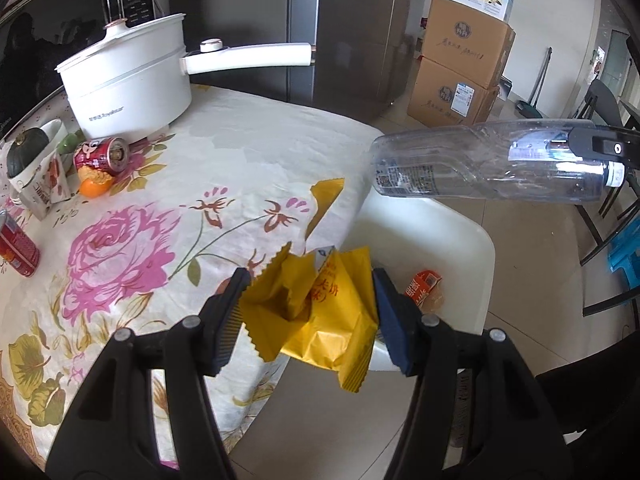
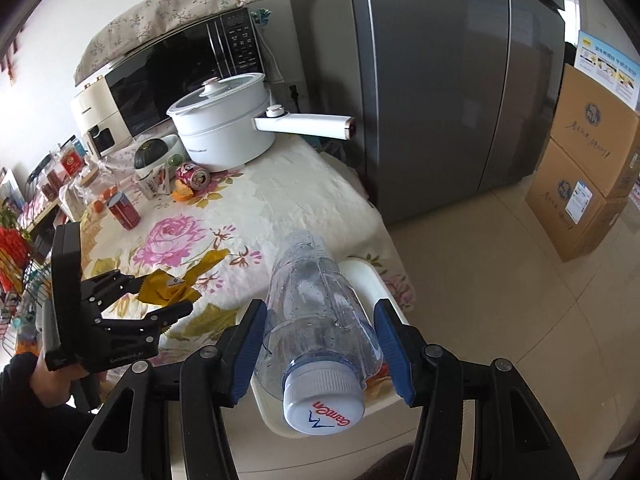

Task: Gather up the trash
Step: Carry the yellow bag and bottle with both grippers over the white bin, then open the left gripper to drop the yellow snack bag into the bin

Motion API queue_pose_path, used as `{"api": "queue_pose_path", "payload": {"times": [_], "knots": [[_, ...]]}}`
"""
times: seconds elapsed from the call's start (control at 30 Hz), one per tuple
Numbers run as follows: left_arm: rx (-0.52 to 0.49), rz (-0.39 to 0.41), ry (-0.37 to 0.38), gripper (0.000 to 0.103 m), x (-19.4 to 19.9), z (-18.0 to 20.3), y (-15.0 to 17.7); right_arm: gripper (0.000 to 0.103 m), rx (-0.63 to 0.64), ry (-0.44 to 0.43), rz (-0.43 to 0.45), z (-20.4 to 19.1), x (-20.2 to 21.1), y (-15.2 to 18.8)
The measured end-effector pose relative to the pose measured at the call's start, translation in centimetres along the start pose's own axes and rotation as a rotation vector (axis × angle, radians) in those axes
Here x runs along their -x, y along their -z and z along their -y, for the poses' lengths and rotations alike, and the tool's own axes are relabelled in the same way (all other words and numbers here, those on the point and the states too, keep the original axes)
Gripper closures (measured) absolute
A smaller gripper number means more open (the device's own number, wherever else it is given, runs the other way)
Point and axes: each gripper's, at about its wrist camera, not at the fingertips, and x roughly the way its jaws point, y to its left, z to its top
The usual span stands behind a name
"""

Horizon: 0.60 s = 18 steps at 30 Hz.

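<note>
Both tongs loaded: a wrapper in the left, a bottle in the right, held at the worktop edge.

The left tongs (image 1: 308, 308) are seen pinching a crumpled yellow wrapper (image 1: 320, 316) between both pads, low in the left wrist view, over the edge of the flowered worktop (image 1: 168, 200) and a white chair seat (image 1: 452, 248). A small orange packet (image 1: 426, 286) is noted lying on that seat. The right tongs (image 2: 320, 344) are clamped on a clear plastic bottle (image 2: 316, 308), white cap (image 2: 324, 400) toward the camera, in the lower centre of the right wrist view above the same seat. On the worktop, at the left of the left wrist view, a tipped red can (image 1: 102, 156), an upright red can (image 1: 16, 244), orange peel (image 1: 94, 182) and a white pot (image 1: 128, 80) are recorded. A grey fridge (image 2: 448, 80) is seen behind.
</note>
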Motion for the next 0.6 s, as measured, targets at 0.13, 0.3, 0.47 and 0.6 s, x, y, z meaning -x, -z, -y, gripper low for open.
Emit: {"api": "queue_pose_path", "payload": {"times": [0.13,0.3,0.47,0.6], "knots": [[-0.014,-0.005,0.021,0.041,-1.0,1.3,-0.3,0.047,-0.023,0.012,-0.014,1.6,0.6,0.9],[-0.018,-0.011,0.046,0.041,-2.0,2.8,-0.5,0.047,-0.03,0.035,-0.049,2.7,0.3,1.9],[-0.029,0.0,0.072,0.041,-3.0,4.2,-0.8,0.047,-0.026,0.056,-0.087,3.1,-0.6,2.6],[-0.042,0.003,0.089,0.041,-3.7,5.2,-1.0,0.047,-0.033,0.065,-0.111,3.6,-1.3,2.8]]}}
